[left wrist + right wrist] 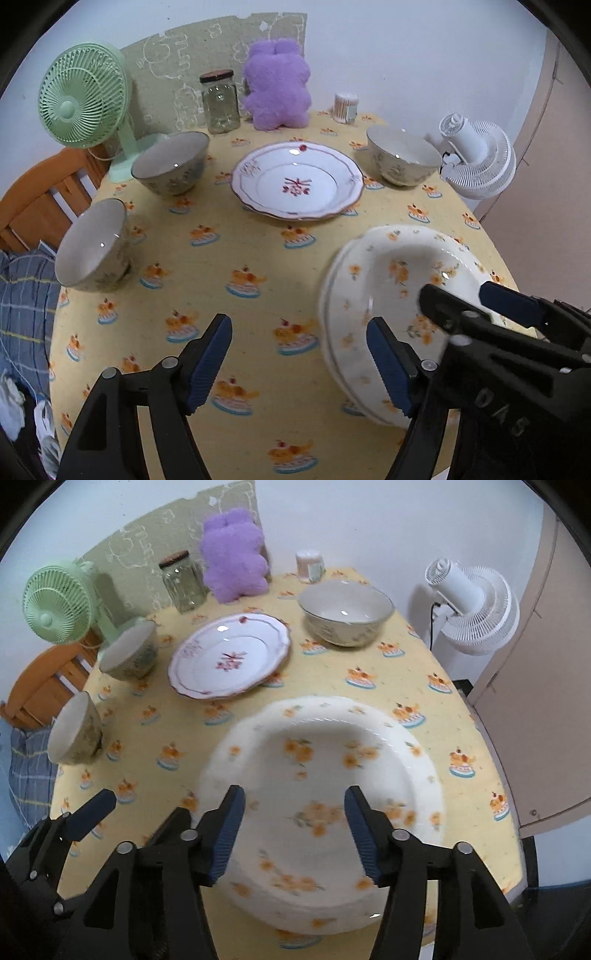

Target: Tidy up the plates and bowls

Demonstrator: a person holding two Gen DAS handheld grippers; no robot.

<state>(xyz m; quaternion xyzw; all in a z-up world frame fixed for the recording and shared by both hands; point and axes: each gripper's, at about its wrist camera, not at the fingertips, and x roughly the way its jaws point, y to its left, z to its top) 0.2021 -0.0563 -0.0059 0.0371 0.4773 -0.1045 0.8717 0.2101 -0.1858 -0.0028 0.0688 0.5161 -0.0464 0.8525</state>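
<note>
Over the worktop: two hand-held grippers above plates and bowls.

Left wrist view: left hand-held gripper [299, 363] open and empty over the yellow worktop [236, 302]; floral plates [373, 280], stacked, lie at lower right beneath the right hand-held gripper [454, 301]; red-patterned plate [295, 181] at centre; three bowls, one far right [402, 155], two left [170, 162] [92, 245]. Right wrist view: right hand-held gripper [293, 834] open, jaws apart above the floral plates [325, 760], gripping nothing; left hand-held gripper [92, 812] at lower left; green fan [55, 605], jar [183, 581], purple plush [234, 555], white fan [476, 605] behind.
</note>
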